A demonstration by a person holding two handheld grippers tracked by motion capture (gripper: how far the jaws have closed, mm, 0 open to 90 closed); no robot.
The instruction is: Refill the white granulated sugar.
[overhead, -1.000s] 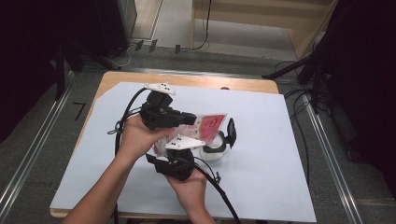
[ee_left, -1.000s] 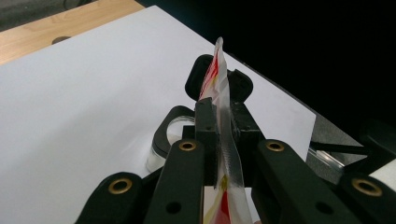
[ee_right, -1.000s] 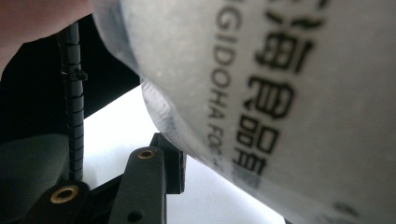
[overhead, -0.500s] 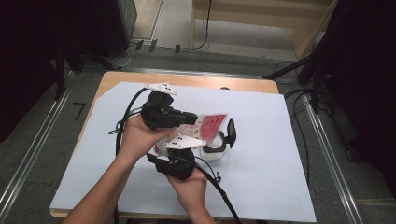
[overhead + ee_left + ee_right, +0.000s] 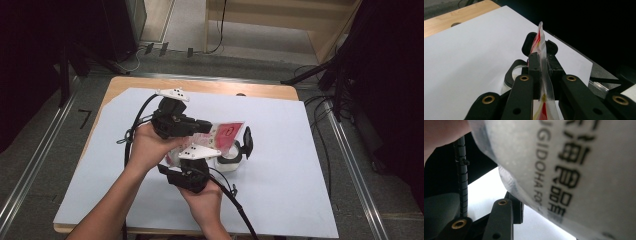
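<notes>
You are holding a red and white snack packet above the middle of the bench, over the white sheet that covers it, and the step in hand looks like opening it or tipping it into the small clear cup just below. Your left claw is clenched on the sealed edge of the packet; in the left claw view the crimped strip stands on edge, pinched flat between the 2 black jaws. Your right claw reaches forward around the cup, 1 jaw raised beside the packet's far corner. Its jaws stand part open, and I cannot tell whether they press on the cup or the packet, because the packet's pale printed side hangs right in front of that camera.

The next move, as I judge it, calls for a firm second hold near the seal, so keep the left claw tight and place the right one close beside it before you pull. Mind the cup, which could tip if it is nudged.

The packet is thin, glossy film, red on its upper face with a round mark, white and lettered in black underneath, and it looks soft and lightly filled
</notes>
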